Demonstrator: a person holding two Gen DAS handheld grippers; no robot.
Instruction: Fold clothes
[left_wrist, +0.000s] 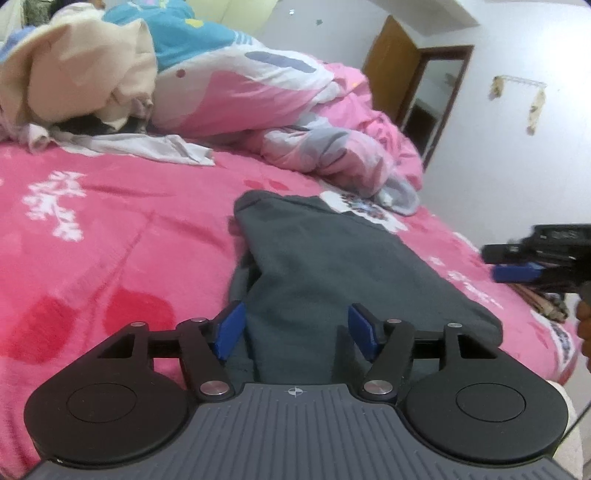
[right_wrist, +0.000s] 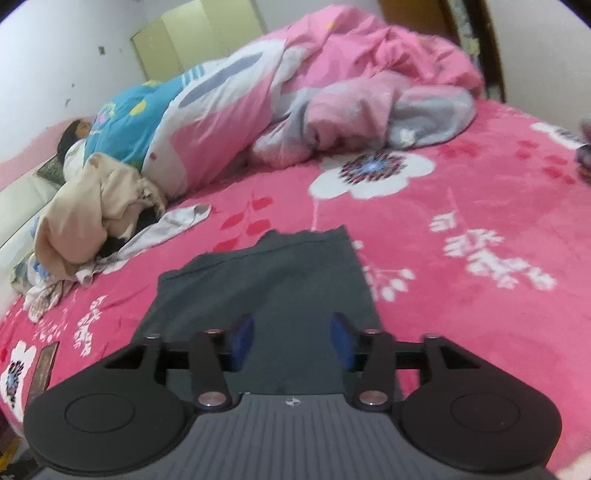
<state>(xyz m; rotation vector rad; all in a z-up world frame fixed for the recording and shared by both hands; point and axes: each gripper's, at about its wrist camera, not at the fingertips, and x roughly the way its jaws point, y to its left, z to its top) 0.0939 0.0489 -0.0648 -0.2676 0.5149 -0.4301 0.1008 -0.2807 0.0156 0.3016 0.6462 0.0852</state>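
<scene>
A dark grey garment (left_wrist: 332, 266) lies folded flat on the pink flowered blanket (left_wrist: 110, 221); it also shows in the right wrist view (right_wrist: 273, 288). My left gripper (left_wrist: 295, 328) is open and empty, its blue fingers just above the garment's near end. My right gripper (right_wrist: 291, 339) is open and empty over the near edge of the garment. The right gripper also shows in the left wrist view (left_wrist: 517, 271) at the far right, beside the bed.
A heap of unfolded clothes (left_wrist: 74, 85), beige on top, lies at the back left, seen also in the right wrist view (right_wrist: 88, 214). A rumpled pink quilt (left_wrist: 295, 110) fills the back of the bed. A person (right_wrist: 77, 133) lies under it. A doorway (left_wrist: 424, 92) stands beyond.
</scene>
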